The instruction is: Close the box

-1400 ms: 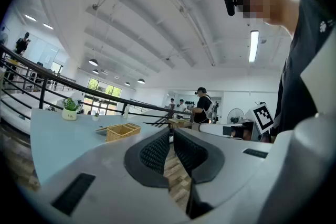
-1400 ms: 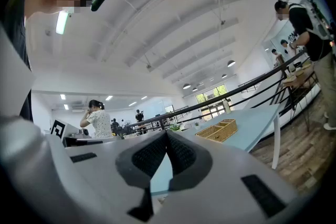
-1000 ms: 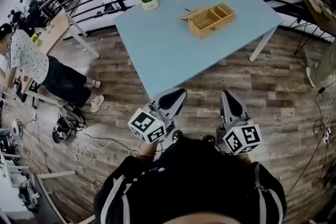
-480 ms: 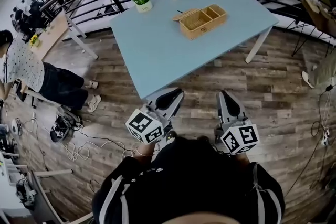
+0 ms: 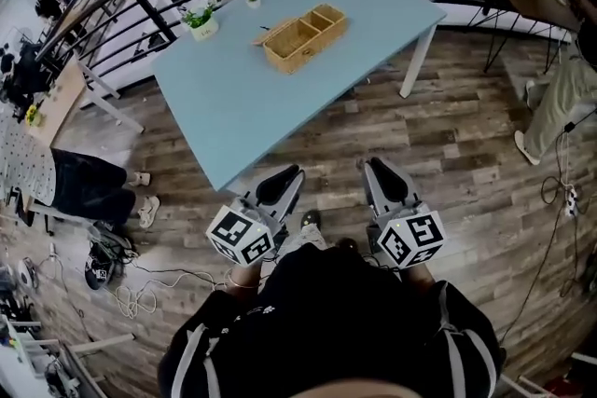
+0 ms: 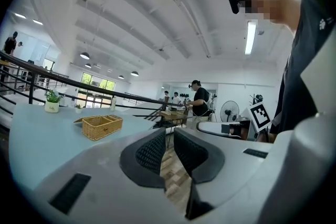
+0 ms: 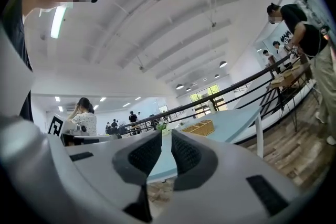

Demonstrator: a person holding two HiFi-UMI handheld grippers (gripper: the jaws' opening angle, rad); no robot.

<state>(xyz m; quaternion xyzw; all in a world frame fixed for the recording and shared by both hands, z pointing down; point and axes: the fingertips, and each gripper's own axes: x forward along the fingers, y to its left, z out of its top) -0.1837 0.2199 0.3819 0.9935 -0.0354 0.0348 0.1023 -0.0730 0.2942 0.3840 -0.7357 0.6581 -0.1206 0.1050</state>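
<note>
The person wears a black top [image 5: 326,322] with white stripes down both sleeves [image 5: 201,359], while the grey left gripper [image 5: 280,185] and right gripper [image 5: 381,174] have black ribbed pads [image 6: 152,152] and each bear a white cube [image 5: 241,236] printed with black square markers.

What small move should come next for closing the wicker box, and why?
Probably carry both tongs forward toward the wicker box: it sits, lid open, far across the blue table, while left tongs and right tongs hang empty short of its near edge.

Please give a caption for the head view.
Left gripper and right gripper, empty, face a wicker box on the blue table.
</note>
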